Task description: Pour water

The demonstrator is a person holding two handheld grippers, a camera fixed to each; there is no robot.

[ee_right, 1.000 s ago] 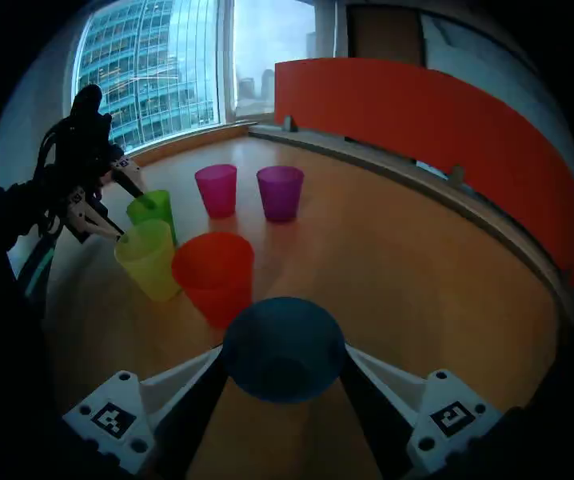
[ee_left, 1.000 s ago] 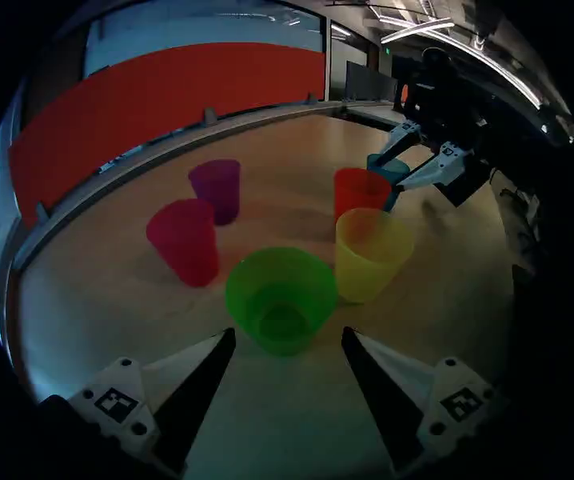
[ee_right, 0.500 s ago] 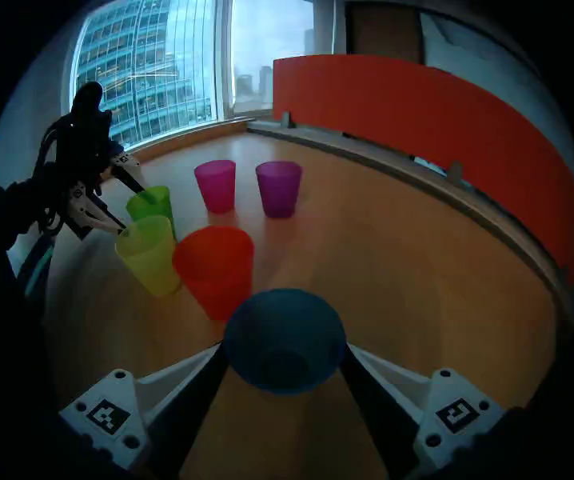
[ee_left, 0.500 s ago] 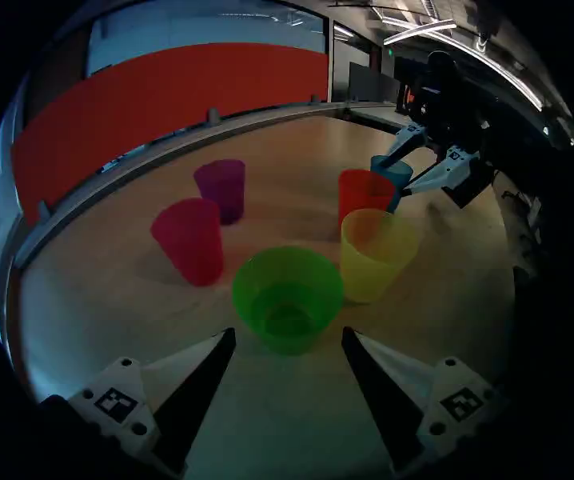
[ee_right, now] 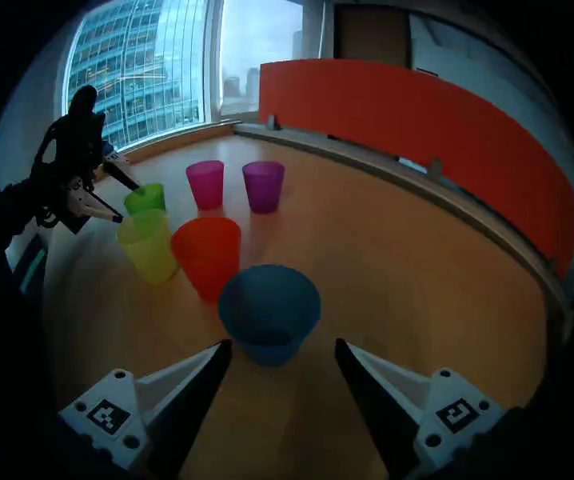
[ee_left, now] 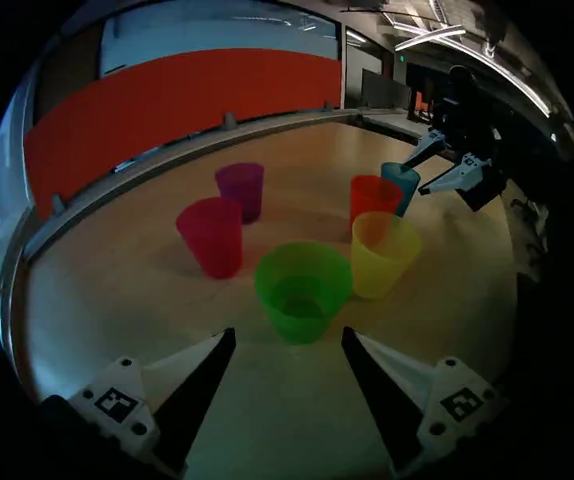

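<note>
Six plastic cups stand upright in a cluster on the wooden table [ee_left: 127, 320]. In the left gripper view the green cup [ee_left: 303, 292] sits just ahead of my open left gripper [ee_left: 287, 346], clear of both fingers. Behind it are the yellow cup [ee_left: 384, 254], orange cup [ee_left: 373, 198], pink cup [ee_left: 211, 236] and purple cup [ee_left: 241, 189]. In the right gripper view the blue cup [ee_right: 269, 312] stands just beyond the tips of my open right gripper [ee_right: 281, 350], with nothing between the fingers. The orange cup [ee_right: 207, 254] and yellow cup [ee_right: 147, 244] stand behind it.
An orange partition [ee_left: 175, 88] runs along the table's far edge, with a window [ee_right: 135, 72] beyond one end. Across the cups, the right gripper [ee_left: 449, 166] and the left gripper [ee_right: 123, 200] each appear, held by a person in dark sleeves. Bare wood lies to the right of the blue cup [ee_right: 415, 264].
Both grippers have drawn back from their cups. The blue cup, earlier between the right fingers, now stands ahead of them on the table. The green cup is farther from the left fingers.
</note>
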